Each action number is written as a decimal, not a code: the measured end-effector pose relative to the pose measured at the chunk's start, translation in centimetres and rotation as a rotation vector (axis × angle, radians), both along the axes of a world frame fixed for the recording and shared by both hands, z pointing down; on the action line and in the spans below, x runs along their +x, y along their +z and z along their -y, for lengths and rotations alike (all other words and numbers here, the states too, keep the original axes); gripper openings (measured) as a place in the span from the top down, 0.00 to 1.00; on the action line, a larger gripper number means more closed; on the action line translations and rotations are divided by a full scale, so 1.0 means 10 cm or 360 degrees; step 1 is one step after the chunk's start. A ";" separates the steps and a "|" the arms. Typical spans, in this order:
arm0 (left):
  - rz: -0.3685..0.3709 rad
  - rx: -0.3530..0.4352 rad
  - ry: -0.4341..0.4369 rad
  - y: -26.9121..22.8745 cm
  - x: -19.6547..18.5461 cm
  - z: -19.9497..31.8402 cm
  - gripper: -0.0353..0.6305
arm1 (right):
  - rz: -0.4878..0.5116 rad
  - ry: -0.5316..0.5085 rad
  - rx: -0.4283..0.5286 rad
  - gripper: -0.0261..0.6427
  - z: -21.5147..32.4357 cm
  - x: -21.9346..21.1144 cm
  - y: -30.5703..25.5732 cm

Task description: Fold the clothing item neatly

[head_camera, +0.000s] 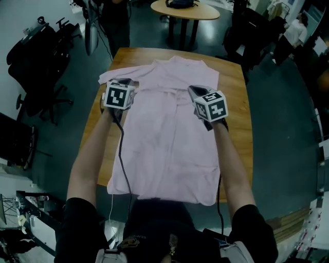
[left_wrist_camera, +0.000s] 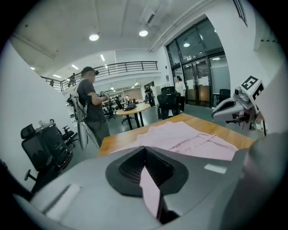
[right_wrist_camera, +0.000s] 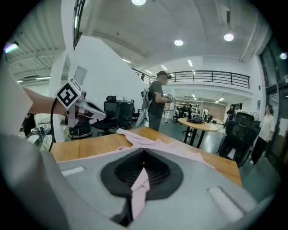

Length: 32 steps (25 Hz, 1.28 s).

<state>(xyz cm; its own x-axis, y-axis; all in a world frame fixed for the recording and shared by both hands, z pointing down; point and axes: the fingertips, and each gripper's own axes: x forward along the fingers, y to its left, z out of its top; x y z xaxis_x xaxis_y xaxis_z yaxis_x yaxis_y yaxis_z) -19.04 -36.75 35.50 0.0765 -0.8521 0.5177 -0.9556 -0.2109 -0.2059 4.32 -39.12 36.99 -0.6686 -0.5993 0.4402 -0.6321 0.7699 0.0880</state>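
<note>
pink shirt: spread on table | left gripper, right gripper: each pinching shirt fabric

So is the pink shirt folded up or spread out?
Mostly spread out. The pink shirt lies flat across the table; the left gripper and right gripper each pinch a bit of its cloth.

Black short sleeves; grey left gripper and right gripper, black cables.

Bare table wood runs outside the left claw and right claw; the pink shirt fills the space between. Beyond them stand a person and a round table.
</note>
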 end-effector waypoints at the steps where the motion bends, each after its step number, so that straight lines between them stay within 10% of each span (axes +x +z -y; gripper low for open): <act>1: 0.0004 -0.0002 -0.0023 -0.03 -0.10 -0.06 0.94 | 0.0009 -0.0027 0.0007 0.96 -0.04 -0.11 -0.04; 20: -0.0132 -0.0102 -0.0032 0.59 -1.69 0.46 0.92 | -0.0059 -0.0116 -0.0010 0.96 0.31 -1.91 0.09; 32: -0.0049 -0.0169 -0.0030 1.72 -2.49 1.20 0.65 | -0.0143 -0.0137 -0.0163 0.96 0.69 -2.84 0.83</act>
